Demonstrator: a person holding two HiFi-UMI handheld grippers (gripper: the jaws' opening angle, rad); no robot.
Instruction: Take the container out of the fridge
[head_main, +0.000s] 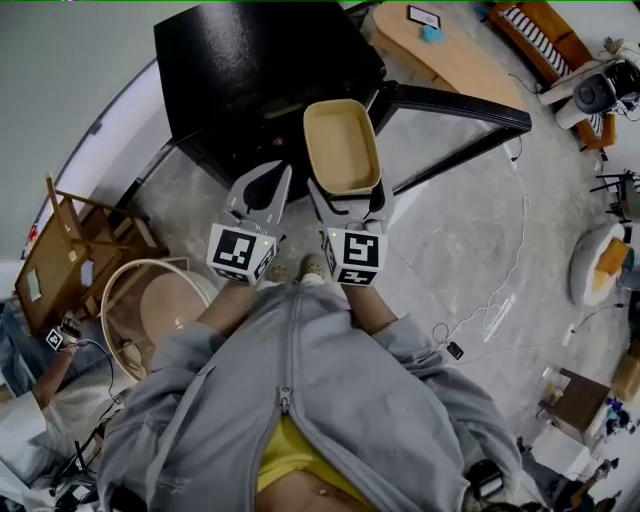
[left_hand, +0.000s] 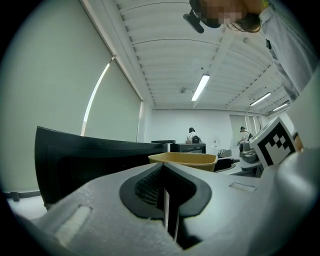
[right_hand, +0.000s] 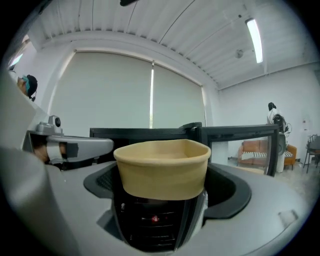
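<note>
Right gripper (head_main: 348, 200) jaws clamped on tan container (head_main: 341, 146); black fridge (head_main: 250, 70) at 12 o'clock beyond it. Left gripper (head_main: 265, 182) just beside at 9 o'clock, jaws together, nothing between.

Bright, even room light came from ceiling strip lights (left_hand: 200, 87) plus daylight through pale window blinds (right_hand: 150, 95). Shadows were soft. Strong fisheye bending, black vignette round both gripper views. Nearest foreground was soft, container (right_hand: 162, 170) slightly too. Dull sheen on fridge (head_main: 260, 70) top.
</note>
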